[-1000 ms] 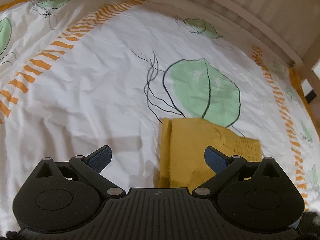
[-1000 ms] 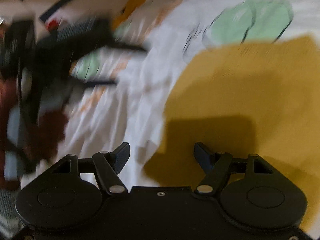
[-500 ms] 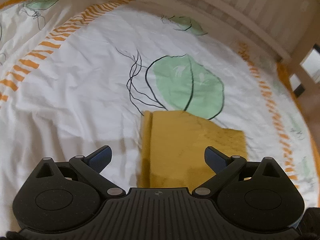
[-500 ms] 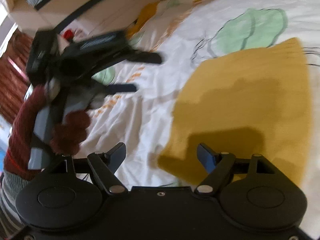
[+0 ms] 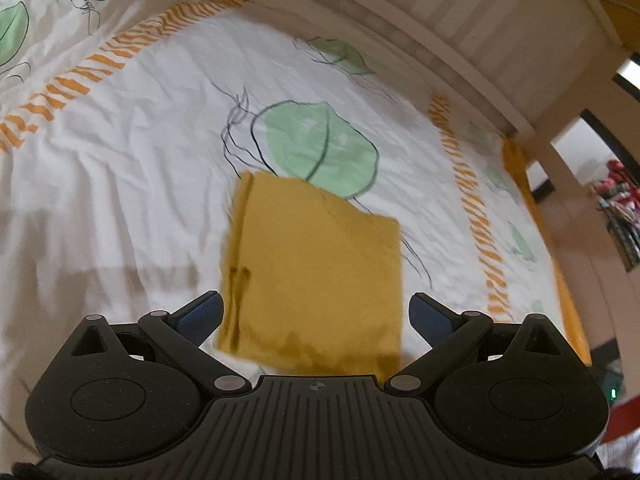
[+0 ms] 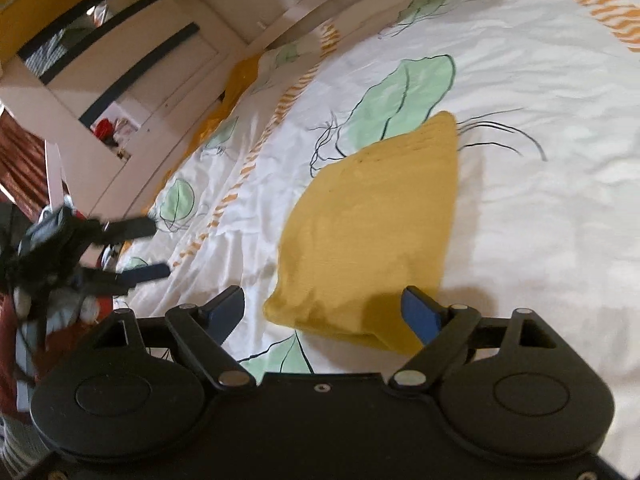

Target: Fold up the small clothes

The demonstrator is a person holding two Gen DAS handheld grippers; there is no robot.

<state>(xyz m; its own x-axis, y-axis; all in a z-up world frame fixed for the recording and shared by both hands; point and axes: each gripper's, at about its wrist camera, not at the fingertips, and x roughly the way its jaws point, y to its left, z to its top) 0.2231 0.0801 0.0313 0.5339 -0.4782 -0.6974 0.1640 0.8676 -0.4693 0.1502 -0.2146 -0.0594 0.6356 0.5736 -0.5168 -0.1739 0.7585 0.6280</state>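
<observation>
A folded mustard-yellow cloth lies flat on the white leaf-print bed sheet. In the left wrist view my left gripper is open above the cloth's near edge, touching nothing. The right wrist view shows the same cloth ahead of my right gripper, whose jaws are still opening; they are spread wide above the cloth's near corner with nothing pressed between them. My left gripper also appears at the left edge of the right wrist view, open, held by a person's hand in a dark red sleeve.
A pale slatted bed rail runs along the far side of the sheet. A wooden bed frame and post stand at the bed's left end. Orange striped bands mark the sheet's border.
Both grippers have pulled back and risen from the cloth, so it now lies farther ahead and fully in view. The right gripper's jaws have spread wider. The cloth stays flat.
</observation>
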